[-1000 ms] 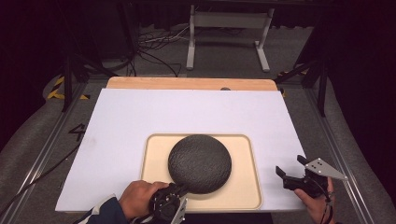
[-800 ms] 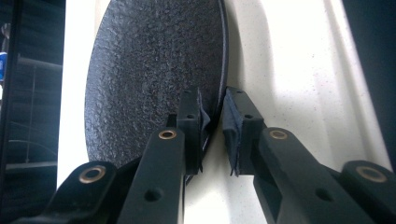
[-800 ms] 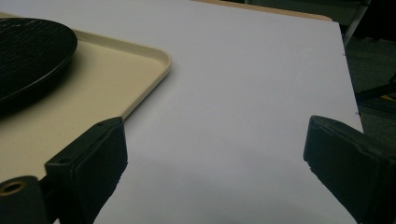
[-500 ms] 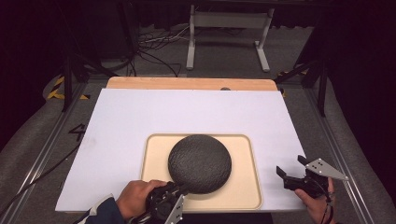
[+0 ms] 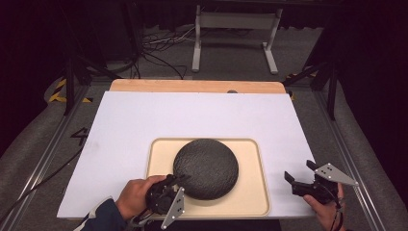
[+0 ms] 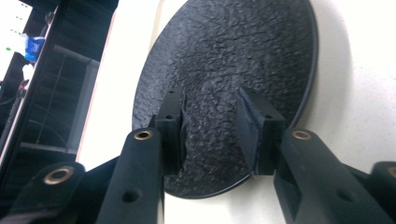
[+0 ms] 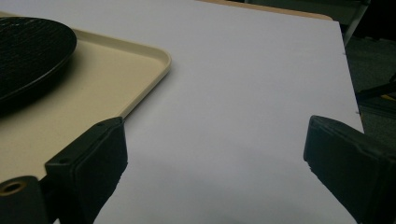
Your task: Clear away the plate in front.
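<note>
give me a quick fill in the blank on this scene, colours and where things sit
1. The round textured plate is ____ in colour.
2. The plate rests on a cream ____.
3. The claw whose jaws reach the plate's near rim is the ____ claw.
4. The right claw, jaws wide apart, is over the ____ sheet, beside the tray.

Missing words: black; tray; left; white

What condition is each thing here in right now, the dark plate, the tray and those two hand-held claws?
Plate: black, textured, lying on the tray, its near edge between the left gripper's fingers.
Tray: beige, flat on the white sheet.
Left gripper: partly open, fingers around the plate's rim, not visibly clamped.
Right gripper: wide open, holding nothing, above the sheet beside the tray.
</note>
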Tool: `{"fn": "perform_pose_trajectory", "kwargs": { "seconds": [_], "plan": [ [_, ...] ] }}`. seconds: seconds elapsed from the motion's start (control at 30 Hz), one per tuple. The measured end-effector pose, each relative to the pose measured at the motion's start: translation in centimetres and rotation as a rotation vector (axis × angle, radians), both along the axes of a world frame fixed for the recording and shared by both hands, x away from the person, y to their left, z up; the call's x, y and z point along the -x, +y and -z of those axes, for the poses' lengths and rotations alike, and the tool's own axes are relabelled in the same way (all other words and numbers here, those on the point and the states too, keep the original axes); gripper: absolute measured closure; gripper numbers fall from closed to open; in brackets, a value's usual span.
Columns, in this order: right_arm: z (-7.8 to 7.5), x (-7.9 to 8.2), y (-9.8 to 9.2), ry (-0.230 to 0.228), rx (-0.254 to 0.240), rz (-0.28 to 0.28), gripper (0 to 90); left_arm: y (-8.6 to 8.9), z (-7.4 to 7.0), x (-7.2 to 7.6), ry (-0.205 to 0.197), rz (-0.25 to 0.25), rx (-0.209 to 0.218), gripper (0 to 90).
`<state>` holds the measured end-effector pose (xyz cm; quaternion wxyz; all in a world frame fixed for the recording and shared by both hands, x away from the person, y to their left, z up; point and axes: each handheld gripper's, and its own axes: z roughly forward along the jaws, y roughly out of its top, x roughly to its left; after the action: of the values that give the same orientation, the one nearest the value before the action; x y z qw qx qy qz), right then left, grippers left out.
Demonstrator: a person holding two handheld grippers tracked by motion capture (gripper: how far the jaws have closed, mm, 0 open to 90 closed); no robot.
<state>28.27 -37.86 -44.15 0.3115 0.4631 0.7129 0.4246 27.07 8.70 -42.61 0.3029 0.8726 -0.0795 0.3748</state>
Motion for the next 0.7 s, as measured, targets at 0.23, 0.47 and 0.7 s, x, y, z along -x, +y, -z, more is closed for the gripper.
{"fn": "perform_pose_trajectory", "kwargs": {
  "seconds": [0.23,0.47,0.7],
  "plan": [
    [0.0,0.0,0.0,0.002,-0.001,0.001,6.7,0.9,-0.8,-0.8,0.001,-0.041,0.01,51.1],
    [0.0,0.0,0.0,0.002,-0.001,0.001,6.7,1.5,-0.7,-1.4,-0.001,-0.081,0.035,38.9],
    [0.1,0.0,-0.2,0.004,-0.003,0.007,6.7,1.9,-0.8,-1.8,0.001,-0.121,0.068,24.0]
  ]
}}
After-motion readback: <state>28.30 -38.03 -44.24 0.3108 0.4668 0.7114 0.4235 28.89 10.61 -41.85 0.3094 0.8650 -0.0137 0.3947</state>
